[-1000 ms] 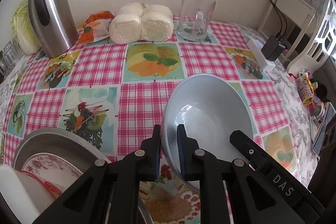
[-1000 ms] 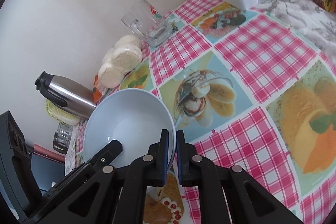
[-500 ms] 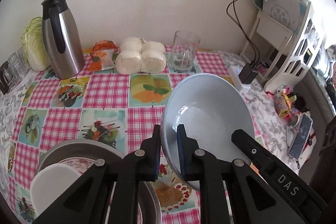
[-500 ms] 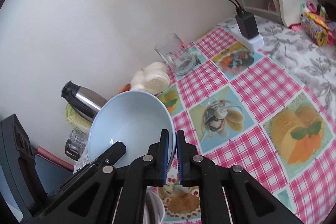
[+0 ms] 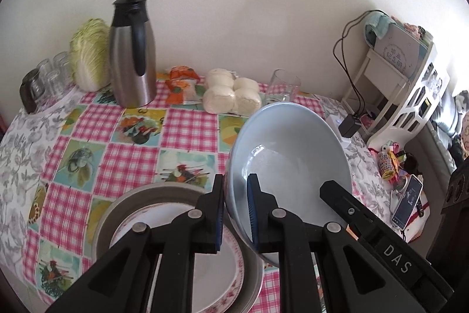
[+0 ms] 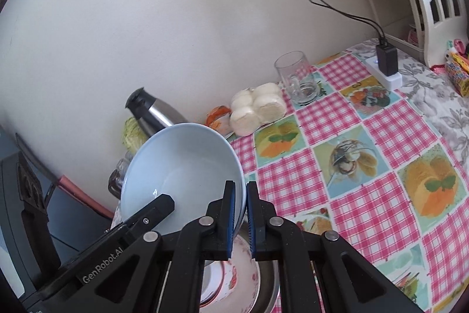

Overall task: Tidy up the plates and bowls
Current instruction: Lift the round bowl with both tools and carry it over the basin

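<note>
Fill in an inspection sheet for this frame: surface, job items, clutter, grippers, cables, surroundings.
Surface: checked picture tablecloth.
Job's things: pale blue bowl held tilted; floral plate in metal basin.
Clutter: steel jug, cabbage, buns, glass mug, small glasses.
Grippers: left gripper and right gripper each shut on the bowl's rim.
Cables: charger in power strip.
Surroundings: white shelf, wall.

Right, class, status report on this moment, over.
Left gripper and right gripper both shut on the rim of the pale blue ceramic bowl. Bowl tilted, off the table. Metal basin of floral plates below. Nothing in the way.
</note>
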`<state>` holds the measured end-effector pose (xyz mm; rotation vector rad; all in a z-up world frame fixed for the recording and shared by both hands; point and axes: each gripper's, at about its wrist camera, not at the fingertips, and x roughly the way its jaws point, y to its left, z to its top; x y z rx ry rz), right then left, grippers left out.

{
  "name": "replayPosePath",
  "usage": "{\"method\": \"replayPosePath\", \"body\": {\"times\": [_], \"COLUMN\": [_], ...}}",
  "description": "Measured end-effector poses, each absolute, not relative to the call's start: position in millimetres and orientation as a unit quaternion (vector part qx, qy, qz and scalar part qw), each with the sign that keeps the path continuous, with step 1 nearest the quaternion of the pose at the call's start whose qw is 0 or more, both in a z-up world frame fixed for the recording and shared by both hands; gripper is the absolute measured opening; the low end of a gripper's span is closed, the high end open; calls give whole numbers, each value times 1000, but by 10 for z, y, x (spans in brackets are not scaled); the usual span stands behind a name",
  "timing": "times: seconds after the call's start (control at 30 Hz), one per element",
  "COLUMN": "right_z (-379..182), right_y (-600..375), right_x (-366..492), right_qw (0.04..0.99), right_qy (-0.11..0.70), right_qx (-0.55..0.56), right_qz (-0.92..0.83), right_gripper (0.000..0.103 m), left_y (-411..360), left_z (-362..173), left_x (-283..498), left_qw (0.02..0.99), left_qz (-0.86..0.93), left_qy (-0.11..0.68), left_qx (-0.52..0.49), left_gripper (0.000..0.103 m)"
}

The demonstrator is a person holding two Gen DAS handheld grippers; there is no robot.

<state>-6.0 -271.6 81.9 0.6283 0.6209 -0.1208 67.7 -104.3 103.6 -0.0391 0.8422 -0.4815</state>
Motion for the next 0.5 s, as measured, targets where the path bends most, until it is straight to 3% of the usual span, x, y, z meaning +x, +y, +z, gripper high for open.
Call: {"method": "replayPosePath", "body": {"times": [0.5], "right_z": [588], "right_y": [-1976], "right_x": [-16], "right_qw": [895], "right_qy": [362], "right_qx": [261], "right_qz": [-13], "right_gripper": [10], "left_y": [-239], "left_z": [707], "left_x": [564], "left_qw": [869], "left_qz": [-196], "left_qy": [448], "left_qx": [-83], "left_gripper": [15]}}
